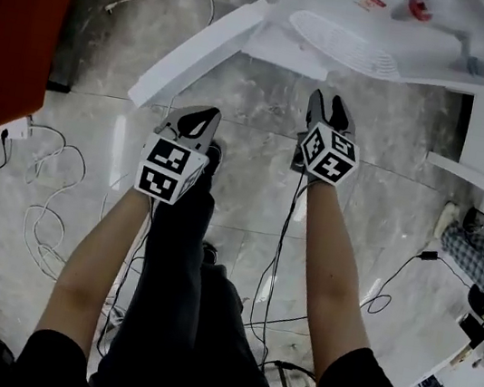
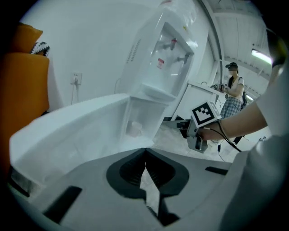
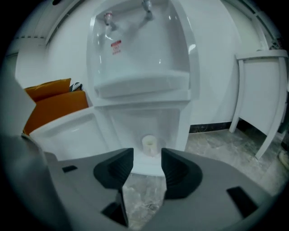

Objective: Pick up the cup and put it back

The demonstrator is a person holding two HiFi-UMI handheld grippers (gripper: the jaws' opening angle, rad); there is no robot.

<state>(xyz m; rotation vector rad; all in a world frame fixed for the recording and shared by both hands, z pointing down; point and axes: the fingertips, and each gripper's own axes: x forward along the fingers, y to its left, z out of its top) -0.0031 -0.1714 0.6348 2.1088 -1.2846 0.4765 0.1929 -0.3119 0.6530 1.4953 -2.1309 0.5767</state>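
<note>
A small white cup (image 3: 149, 145) stands upright on the floor of the water dispenser's (image 3: 140, 67) open lower compartment; it also shows in the left gripper view as a pale cup (image 2: 134, 128) behind the door edge. My right gripper (image 3: 147, 169) points straight at it, a short way in front, open, with nothing between its jaws. My left gripper (image 2: 145, 153) is shut, its pads meeting at the tips, empty, and sits left of the compartment. In the head view both grippers, left (image 1: 201, 119) and right (image 1: 329, 111), hover over the floor before the dispenser; the cup is hidden there.
The compartment's white door (image 1: 201, 53) swings out to the left, close to my left gripper. An orange seat (image 3: 54, 106) stands further left. Cables (image 1: 48, 201) trail over the marble floor. A white table frame (image 3: 262, 90) is on the right, with a person (image 2: 232, 97) standing beyond it.
</note>
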